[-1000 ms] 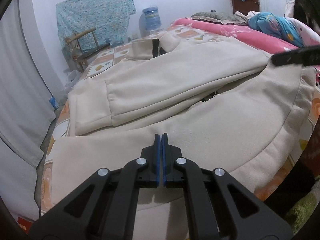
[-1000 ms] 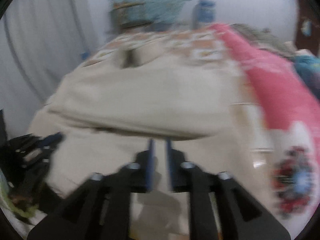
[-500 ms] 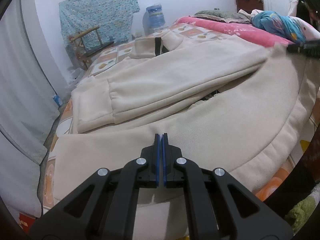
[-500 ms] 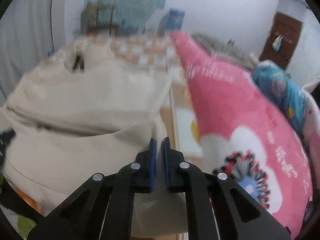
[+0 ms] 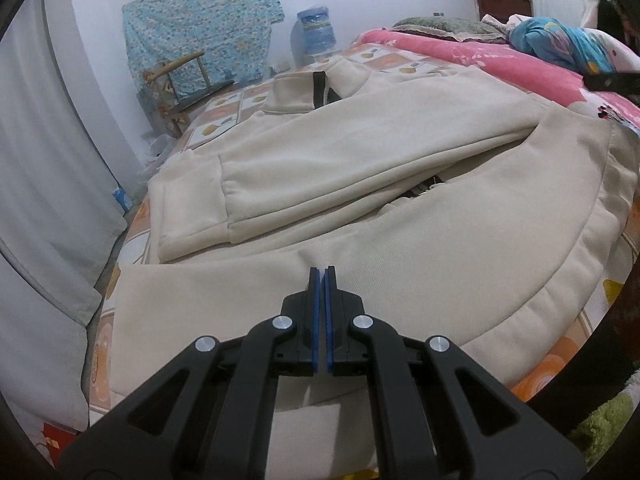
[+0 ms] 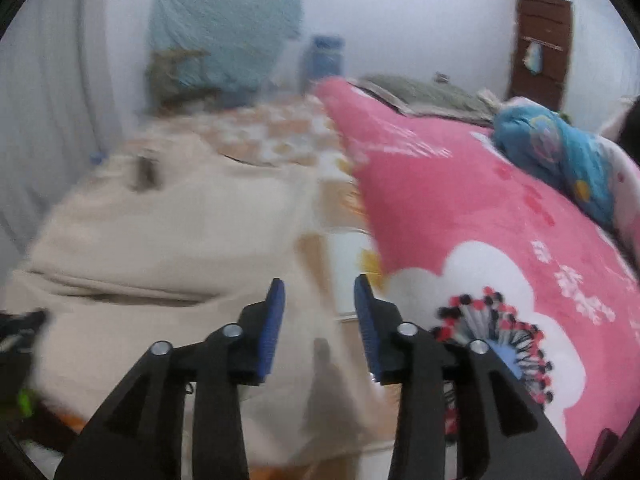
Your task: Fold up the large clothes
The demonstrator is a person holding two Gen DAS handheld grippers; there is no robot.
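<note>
A large cream zip jacket lies spread on the bed, one sleeve folded across its body and its collar at the far end. My left gripper is shut just above the jacket's near part, and no cloth shows between its pads. In the blurred right wrist view the jacket fills the left half. My right gripper hovers over the jacket's right edge beside the pink blanket; its jaws are opening and nothing is between them. That gripper's tip shows at the far right of the left wrist view.
The bed has an orange-patterned sheet. A blue bundle lies on the pink blanket. A wooden chair and a water bottle stand past the bed, grey curtains hang at the left, and a green rug lies near the bed's front.
The right gripper swung right from over the jacket's middle to its right edge by the pink blanket; its jaws were nearly closed half a second ago and now stand apart. The left gripper stayed put.
</note>
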